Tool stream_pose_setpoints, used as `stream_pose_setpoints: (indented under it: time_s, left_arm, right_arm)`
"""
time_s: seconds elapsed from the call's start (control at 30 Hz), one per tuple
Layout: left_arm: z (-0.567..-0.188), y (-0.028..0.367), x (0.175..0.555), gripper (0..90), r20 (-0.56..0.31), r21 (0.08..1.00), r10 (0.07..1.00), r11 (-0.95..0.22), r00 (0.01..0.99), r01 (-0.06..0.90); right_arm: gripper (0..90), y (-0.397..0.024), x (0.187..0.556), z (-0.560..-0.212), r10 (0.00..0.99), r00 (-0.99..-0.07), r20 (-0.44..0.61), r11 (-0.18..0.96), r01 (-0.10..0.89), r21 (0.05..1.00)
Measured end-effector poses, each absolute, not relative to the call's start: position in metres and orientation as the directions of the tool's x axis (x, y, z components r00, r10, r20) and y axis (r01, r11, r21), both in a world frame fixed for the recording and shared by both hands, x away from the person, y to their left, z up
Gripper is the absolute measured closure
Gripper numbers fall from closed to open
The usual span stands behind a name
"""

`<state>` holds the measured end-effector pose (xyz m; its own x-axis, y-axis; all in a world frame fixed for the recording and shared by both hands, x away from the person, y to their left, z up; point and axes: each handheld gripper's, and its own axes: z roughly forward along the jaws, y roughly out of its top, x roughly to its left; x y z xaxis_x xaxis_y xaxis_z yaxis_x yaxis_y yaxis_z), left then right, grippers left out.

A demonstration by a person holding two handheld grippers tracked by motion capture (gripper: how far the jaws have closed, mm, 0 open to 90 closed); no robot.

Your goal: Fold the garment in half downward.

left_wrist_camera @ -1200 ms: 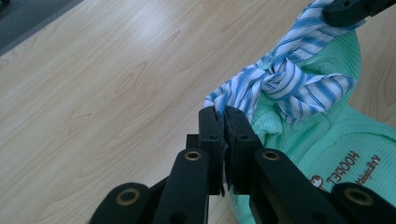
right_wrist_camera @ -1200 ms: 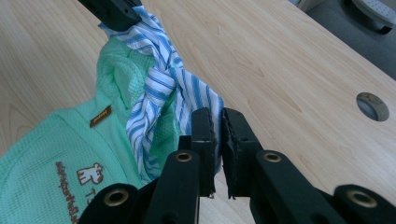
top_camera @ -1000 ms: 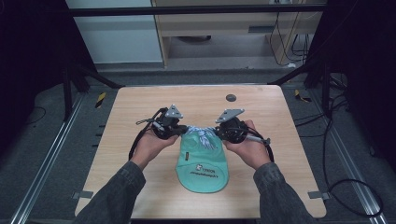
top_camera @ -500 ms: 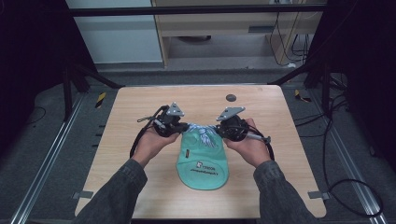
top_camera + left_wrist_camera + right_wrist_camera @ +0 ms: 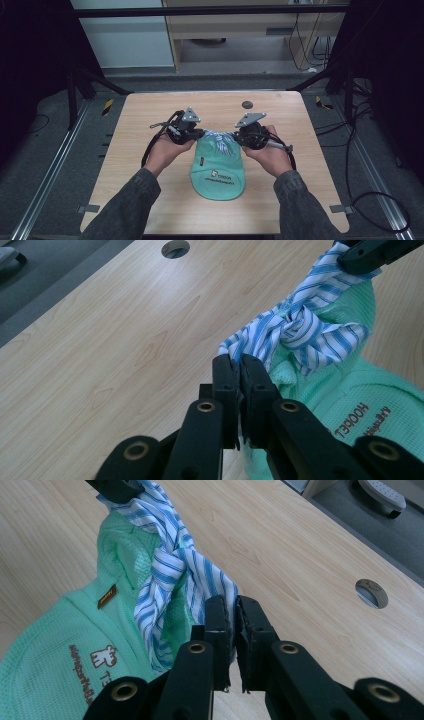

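A mint-green cap (image 5: 217, 175) with printed lettering lies on the wooden table (image 5: 140, 120), its brim toward me. At its back a blue-and-white striped cloth band (image 5: 220, 137) is tied in a knot (image 5: 300, 327). My left gripper (image 5: 202, 134) is shut on the band's left end (image 5: 239, 365). From the other side, my right gripper (image 5: 236, 137) is shut on the band's right end (image 5: 229, 605). The band (image 5: 170, 565) is stretched between the two grippers just above the cap's rear edge. Each gripper view also shows the opposite gripper's black jaw tip pinching the far end.
A round hole (image 5: 247, 104) sits in the tabletop beyond the grippers, near the far edge. Bare wood lies to the left and right of the cap. Dark metal frame rails and cables run around the table on the floor.
The left gripper has edged a little toward the far side of the table. The cap, the band and the right gripper look unchanged.
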<state>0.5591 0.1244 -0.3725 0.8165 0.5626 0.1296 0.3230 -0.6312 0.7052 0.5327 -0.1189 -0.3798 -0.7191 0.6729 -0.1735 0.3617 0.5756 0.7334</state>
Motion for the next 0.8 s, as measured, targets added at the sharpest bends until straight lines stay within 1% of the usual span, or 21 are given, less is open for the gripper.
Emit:
stream_pose_setpoints:
  time_s: [0.37, 0.57, 0.8]
  left_arm:
    - [-0.3695, 0.1223, 0.5632, 86.8, 0.139, 0.707, 0.567, -0.631, 0.812, 0.320]
    - [-0.3717, 0.1212, 0.5566, 86.8, 0.166, 0.703, 0.554, -0.647, 0.816, 0.296]
    - [-0.3762, 0.1204, 0.5608, 86.7, 0.166, 0.697, 0.556, -0.651, 0.814, 0.302]
  right_arm:
    - [84.3, -0.1179, 0.5391, -0.3765, 0.674, -0.714, -0.191, 0.584, 0.356, 0.729]
    - [84.3, -0.1185, 0.5368, -0.3799, 0.669, -0.717, -0.197, 0.590, 0.350, 0.728]
    - [84.3, -0.1183, 0.5372, -0.3856, 0.670, -0.715, -0.201, 0.595, 0.355, 0.721]
